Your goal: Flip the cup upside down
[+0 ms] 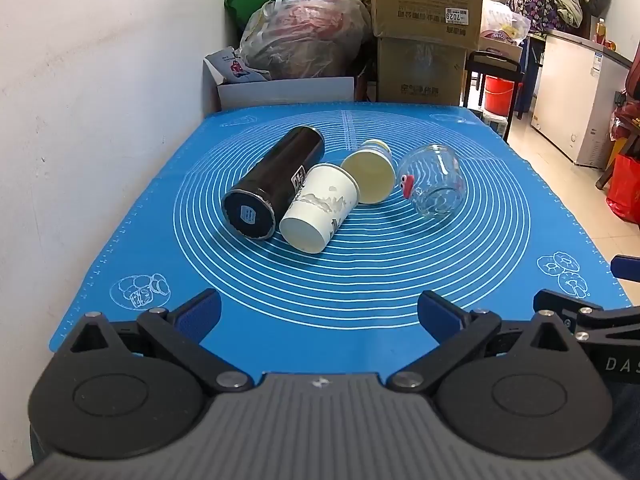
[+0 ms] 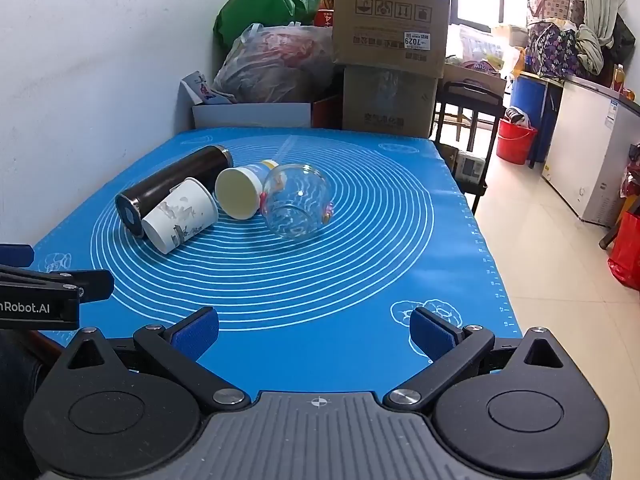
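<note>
Honestly, all four lie on their sides mid-mat (image 1: 500, 248), well ahead of my empty, spread left gripper (image 1: 320, 314) and right gripper (image 2: 314, 330). Leftmost, the flask (image 1: 272, 184) looks heavy and slick. Touching it, the paper cup (image 1: 318, 208) is light and crushable; I'd pinch its wall gently. Then the yellow cup (image 1: 370, 174), stiffer. Rightmost, the glass (image 1: 436, 184) is fragile and slippery.

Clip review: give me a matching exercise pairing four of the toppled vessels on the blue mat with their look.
Things:
1. flask
2. paper cup
3. tub
4. glass

Looks:
a. clear, red figure on its side
b. black, leftmost
c. white, grey print
d. pale yellow bottom facing the camera

Pairs: 1-b, 2-c, 3-d, 4-a
</note>
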The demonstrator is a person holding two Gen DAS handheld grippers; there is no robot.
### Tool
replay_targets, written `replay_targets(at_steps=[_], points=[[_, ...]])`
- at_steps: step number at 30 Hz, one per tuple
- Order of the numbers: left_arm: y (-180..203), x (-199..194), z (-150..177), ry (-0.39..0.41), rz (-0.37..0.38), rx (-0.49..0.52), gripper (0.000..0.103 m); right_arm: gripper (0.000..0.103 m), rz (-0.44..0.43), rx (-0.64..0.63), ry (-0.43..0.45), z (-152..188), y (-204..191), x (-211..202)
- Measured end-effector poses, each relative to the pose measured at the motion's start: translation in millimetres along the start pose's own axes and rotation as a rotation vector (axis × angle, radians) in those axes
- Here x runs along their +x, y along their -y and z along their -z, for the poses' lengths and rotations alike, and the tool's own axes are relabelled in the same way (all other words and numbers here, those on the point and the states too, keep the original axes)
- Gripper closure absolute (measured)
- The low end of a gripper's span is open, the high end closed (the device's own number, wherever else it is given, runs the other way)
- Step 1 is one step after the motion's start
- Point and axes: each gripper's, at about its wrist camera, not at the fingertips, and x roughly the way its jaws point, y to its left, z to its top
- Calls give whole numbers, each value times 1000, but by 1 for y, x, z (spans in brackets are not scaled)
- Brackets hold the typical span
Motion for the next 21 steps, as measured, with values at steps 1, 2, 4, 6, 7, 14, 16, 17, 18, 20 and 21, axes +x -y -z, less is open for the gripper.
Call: replay_targets(at_steps=[1, 2, 4, 6, 7, 14, 16, 17, 18, 20, 21], points=[[0, 0, 0, 1, 1, -1, 0, 0, 0, 0, 0, 0, 0, 0], [0, 0, 0, 1, 0, -1, 0, 0, 0, 0, 0, 0, 0, 0], [0, 0, 0, 2, 0, -2, 0, 0, -1, 0, -1, 0, 0, 0], [0, 0, 0, 1, -1, -2, 0, 0, 0, -1, -2, 0, 0, 0], [-1, 0, 0, 1, -2, -2, 0, 0, -1, 0, -2, 0, 0, 0], [-1, 1, 0, 0, -2, -2, 0, 0, 0, 1, -3, 0, 0, 1], [-2, 2, 0, -4, -3, -2, 0, 0, -2, 2, -3, 0, 1, 1], [-2, 4, 0, -6, -3, -3, 0, 0, -1, 1, -3, 0, 0, 1], [-2, 4, 0, -6, -3, -3, 0, 0, -1, 1, -3, 0, 0, 1], [-2, 4, 0, -5, -4, -2, 0, 0, -1, 1, -4, 0, 0, 1], [-3, 5, 0, -5, -4, -2, 0, 0, 0, 1, -4, 0, 0, 1]])
